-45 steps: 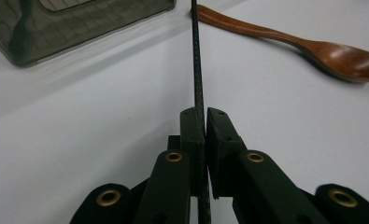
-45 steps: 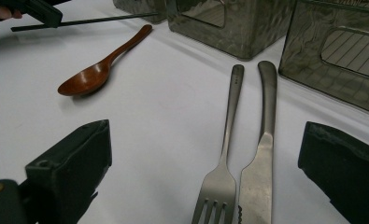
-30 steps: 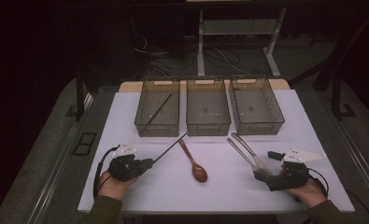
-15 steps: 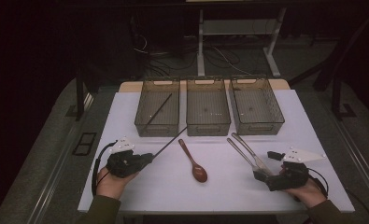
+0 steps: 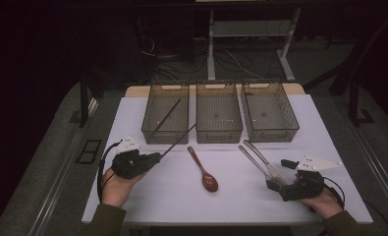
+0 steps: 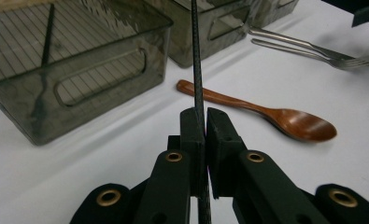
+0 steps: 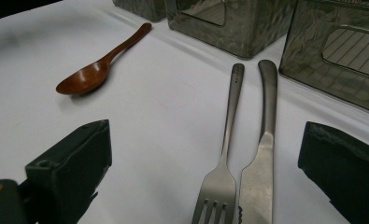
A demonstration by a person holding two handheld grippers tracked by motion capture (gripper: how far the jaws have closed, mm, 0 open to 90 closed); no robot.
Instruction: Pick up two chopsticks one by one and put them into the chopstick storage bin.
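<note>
The black chopstick [image 6: 197, 70] is getting pinched tight in the left gripper [image 5: 154, 158], fingers [image 6: 191, 135] basically closed all the way on it, and it's angling up toward the front of the left bin [image 5: 166, 120], tip hanging over the tabletop [image 5: 147, 196] near the middle bin [image 5: 218, 118]. Another chopstick [image 5: 164, 118] is already lying in that left bin. The wooden spoon [image 5: 204, 169] is sitting just beside it. Over on the other side, the right gripper [image 7: 210, 182] is resting with fingers [image 7: 74, 168] spread wide, straddling the fork [image 7: 224, 154] and knife [image 7: 261, 154] without gripping either.
</note>
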